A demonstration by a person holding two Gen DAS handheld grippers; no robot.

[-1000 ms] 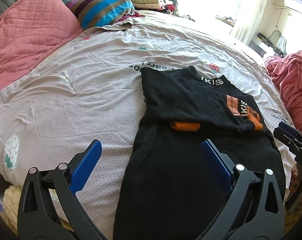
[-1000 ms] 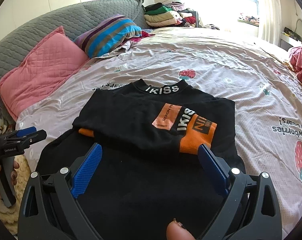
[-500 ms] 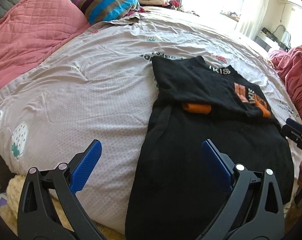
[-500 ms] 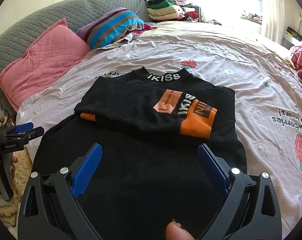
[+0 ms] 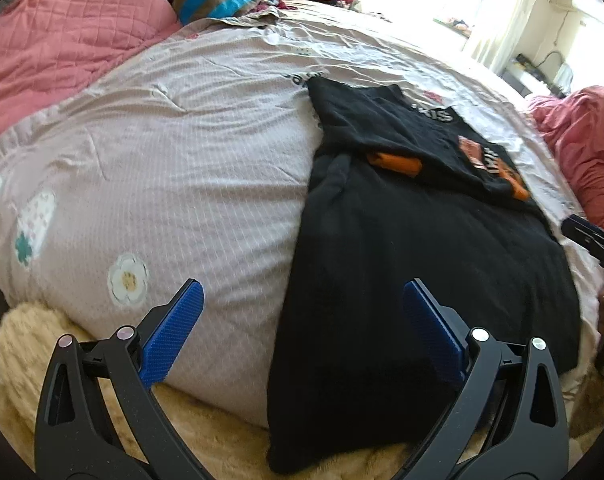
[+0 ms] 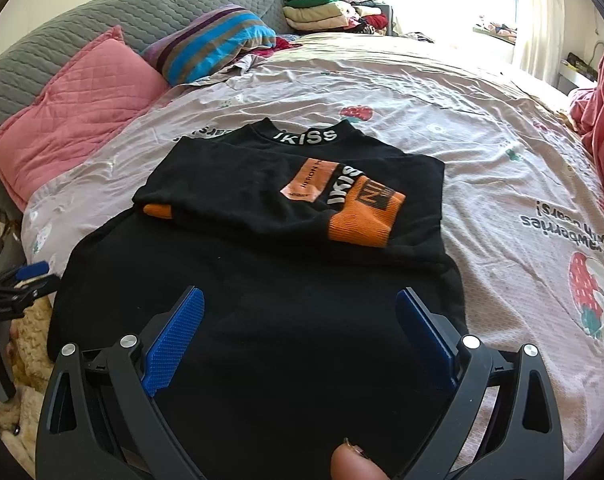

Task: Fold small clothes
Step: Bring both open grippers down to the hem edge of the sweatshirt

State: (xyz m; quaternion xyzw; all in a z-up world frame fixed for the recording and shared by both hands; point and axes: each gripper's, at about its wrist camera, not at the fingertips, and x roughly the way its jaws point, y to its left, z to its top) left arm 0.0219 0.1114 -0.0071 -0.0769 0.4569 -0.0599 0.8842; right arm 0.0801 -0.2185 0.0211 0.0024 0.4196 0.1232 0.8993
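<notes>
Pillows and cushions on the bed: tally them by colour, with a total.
Pink quilted pillow: 1
Striped pillow, purple, blue and brown: 1
Grey quilted cushion along the headboard: 1
Total: 3

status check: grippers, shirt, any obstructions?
Left gripper open, right gripper open, both empty. Black shirt flat on bedspread, sleeves folded in, hem at near edge. Nothing in the way.

bed (image 6: 481,128) | black top (image 6: 302,280), pink pillow (image 6: 74,112), striped pillow (image 6: 214,46)
</notes>
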